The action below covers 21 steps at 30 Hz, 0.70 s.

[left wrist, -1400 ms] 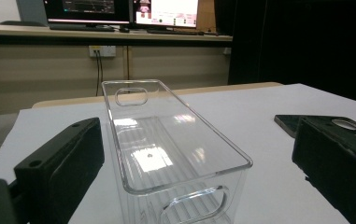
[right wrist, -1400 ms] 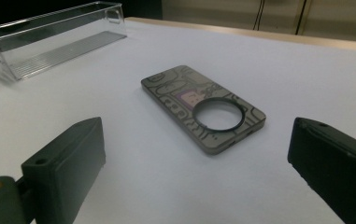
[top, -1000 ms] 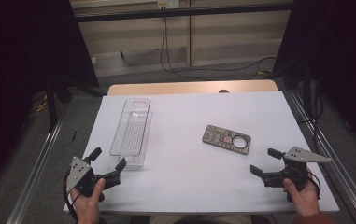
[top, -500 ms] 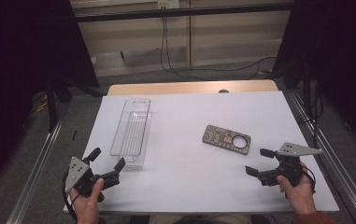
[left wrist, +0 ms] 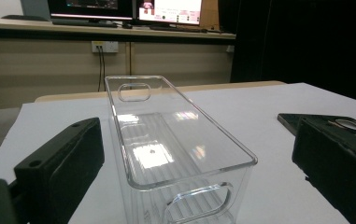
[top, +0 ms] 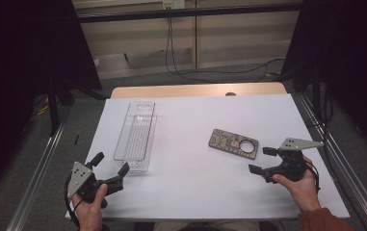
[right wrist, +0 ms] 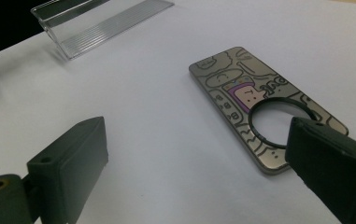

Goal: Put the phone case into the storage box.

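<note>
From the high view I judge nothing is done yet; my left gripper (top: 110,166) gapes wide before the bin (top: 136,134), my right gripper (top: 262,160) wide near the case (top: 233,143); left gripper view: bin (left wrist: 175,149) empty; right gripper view: case (right wrist: 264,105) flat on the table (right wrist: 166,140), ungrasped.

Left gripper (top: 110,167): held low at near-left table edge, jaws spread wide, empty, pointing forward-right. Left hand (top: 90,207): wrapped round grip, forearm entering from bottom. Right gripper (top: 262,160): near-right, jaws spread wide, empty, pointing left. Right hand (top: 297,181): gripping from behind, rust sleeve (top: 323,220) at wrist.
</note>
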Tool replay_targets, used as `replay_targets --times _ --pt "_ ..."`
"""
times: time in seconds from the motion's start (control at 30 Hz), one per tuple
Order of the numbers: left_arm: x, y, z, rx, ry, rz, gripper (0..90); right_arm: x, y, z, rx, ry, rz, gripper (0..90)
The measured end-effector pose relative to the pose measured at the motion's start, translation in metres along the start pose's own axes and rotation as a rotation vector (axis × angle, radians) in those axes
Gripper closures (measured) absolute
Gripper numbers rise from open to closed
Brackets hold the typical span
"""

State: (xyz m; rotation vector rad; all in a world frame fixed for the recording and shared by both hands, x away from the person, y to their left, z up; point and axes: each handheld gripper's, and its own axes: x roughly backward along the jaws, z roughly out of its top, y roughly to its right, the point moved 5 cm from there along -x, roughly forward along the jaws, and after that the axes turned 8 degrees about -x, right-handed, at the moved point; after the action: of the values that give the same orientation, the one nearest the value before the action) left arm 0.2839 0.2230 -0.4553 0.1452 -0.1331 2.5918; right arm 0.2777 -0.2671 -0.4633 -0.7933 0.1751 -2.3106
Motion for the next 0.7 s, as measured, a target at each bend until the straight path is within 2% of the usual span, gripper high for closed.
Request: replay_targets --times 0.2,0.5,0.7 --pt "0.0 0.001 0.0 0.002 -0.001 -0.006 2.4 -0.004 0.0 0.004 0.009 -0.007 0.003 9.5" --pt "-0.001 0.0 0.0 0.002 -0.003 -0.001 2.4 -0.016 0.006 0.012 0.008 -0.061 0.006 13.2" --pt "-0.001 0.0 0.0 0.001 -0.002 -0.004 2.4 -0.023 0.01 0.013 0.014 -0.093 0.007 19.8"
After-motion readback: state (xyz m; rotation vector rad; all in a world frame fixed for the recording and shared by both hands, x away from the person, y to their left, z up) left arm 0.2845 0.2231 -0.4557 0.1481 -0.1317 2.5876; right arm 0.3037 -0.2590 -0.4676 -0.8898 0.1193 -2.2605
